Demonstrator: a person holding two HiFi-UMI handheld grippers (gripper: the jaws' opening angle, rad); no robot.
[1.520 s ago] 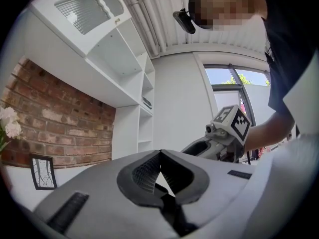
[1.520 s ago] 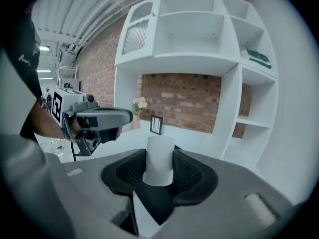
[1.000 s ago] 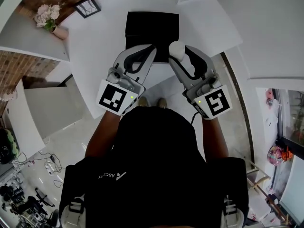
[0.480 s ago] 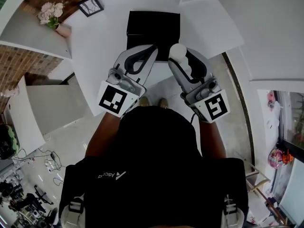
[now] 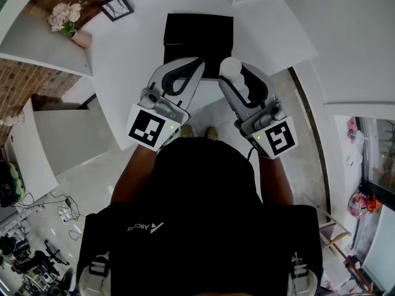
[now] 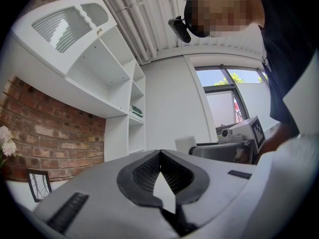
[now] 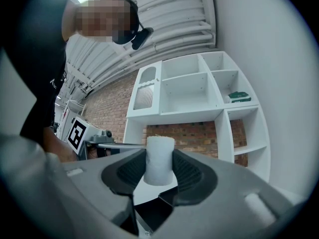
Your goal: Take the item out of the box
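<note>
A black box (image 5: 199,34) lies on the white table (image 5: 129,60) in the head view. My right gripper (image 5: 229,71) is shut on a white cylinder (image 5: 230,66), held up near the box's front right corner. In the right gripper view the white cylinder (image 7: 159,160) stands upright between the dark pads (image 7: 187,173), which press on both its sides. My left gripper (image 5: 196,63) is beside it over the box's front edge, shut with nothing in it; in the left gripper view my left gripper (image 6: 159,152) has its tips touching.
A vase of pale flowers (image 5: 63,21) and a small framed picture (image 5: 116,7) stand at the table's far left. White shelving (image 7: 199,96) lines a brick wall. The person's dark torso (image 5: 203,227) fills the lower head view.
Both grippers drifted slightly; the right one, still holding the white cylinder, shifted a little toward the person. The view itself also moved a touch.
</note>
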